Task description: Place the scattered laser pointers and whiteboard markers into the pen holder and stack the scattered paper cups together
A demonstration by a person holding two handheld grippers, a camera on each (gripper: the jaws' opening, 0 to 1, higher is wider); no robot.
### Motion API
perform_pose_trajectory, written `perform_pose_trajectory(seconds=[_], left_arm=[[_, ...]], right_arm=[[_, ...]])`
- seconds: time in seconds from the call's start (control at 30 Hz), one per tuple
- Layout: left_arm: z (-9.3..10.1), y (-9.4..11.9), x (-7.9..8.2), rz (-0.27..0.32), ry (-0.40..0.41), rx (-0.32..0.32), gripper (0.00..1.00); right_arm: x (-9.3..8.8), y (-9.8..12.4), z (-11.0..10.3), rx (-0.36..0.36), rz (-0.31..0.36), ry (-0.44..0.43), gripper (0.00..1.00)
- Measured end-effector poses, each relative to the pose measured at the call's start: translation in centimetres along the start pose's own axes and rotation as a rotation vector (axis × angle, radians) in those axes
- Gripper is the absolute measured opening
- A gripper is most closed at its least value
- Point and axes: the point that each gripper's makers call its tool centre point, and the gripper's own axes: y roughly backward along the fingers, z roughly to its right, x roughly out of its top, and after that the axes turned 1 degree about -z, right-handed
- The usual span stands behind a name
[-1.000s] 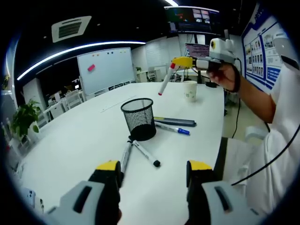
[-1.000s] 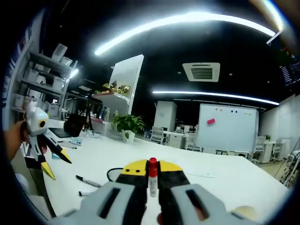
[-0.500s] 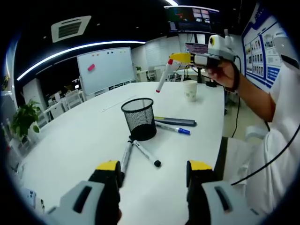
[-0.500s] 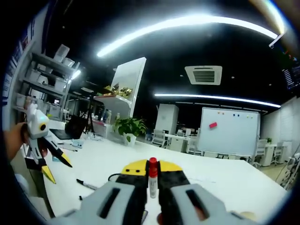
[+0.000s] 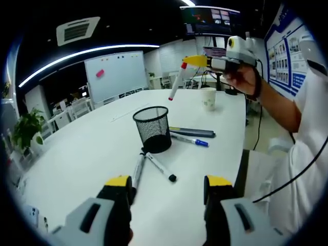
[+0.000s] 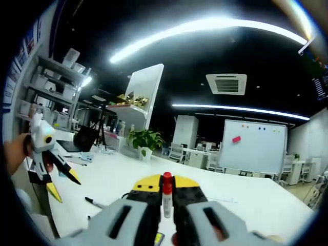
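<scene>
A black mesh pen holder point(image 5: 152, 129) stands upright on the white table point(image 5: 87, 148). Two black-capped markers point(image 5: 160, 167) lie at its base, just beyond my left gripper point(image 5: 169, 185), which is open with nothing between its jaws. A blue-capped marker point(image 5: 189, 140) and a dark pen point(image 5: 192, 132) lie to the holder's right. A paper cup point(image 5: 208, 99) stands further back. My right gripper point(image 5: 188, 61), held by a hand, hangs in the air above and beyond the holder, shut on a red-capped white marker point(image 5: 176, 82). That marker point(image 6: 166, 197) sticks up between the shut right gripper point(image 6: 166, 180) jaws. The left gripper point(image 6: 56, 171) shows at the left, open.
The table's edge point(image 5: 241, 154) runs along the right, next to a person's white sleeve point(image 5: 307, 128). A whiteboard point(image 5: 117, 74) and chairs stand beyond the table, a potted plant point(image 5: 28, 128) at the left. Another black marker point(image 6: 97, 202) lies on the table.
The right gripper has carried the red-capped marker a little up and to the left, towards the space above the pen holder. The left gripper has stayed put.
</scene>
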Motion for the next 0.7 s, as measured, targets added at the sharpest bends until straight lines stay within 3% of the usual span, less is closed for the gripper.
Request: perform_pose_trajectory(seconds=[0.7], left_arm=[[-0.2, 0.1, -0.1, -0.002, 0.002, 0.004, 0.57]], right_arm=[[0.2, -1.7, -1.6, 0.044, 0.011, -0.005, 0.08]])
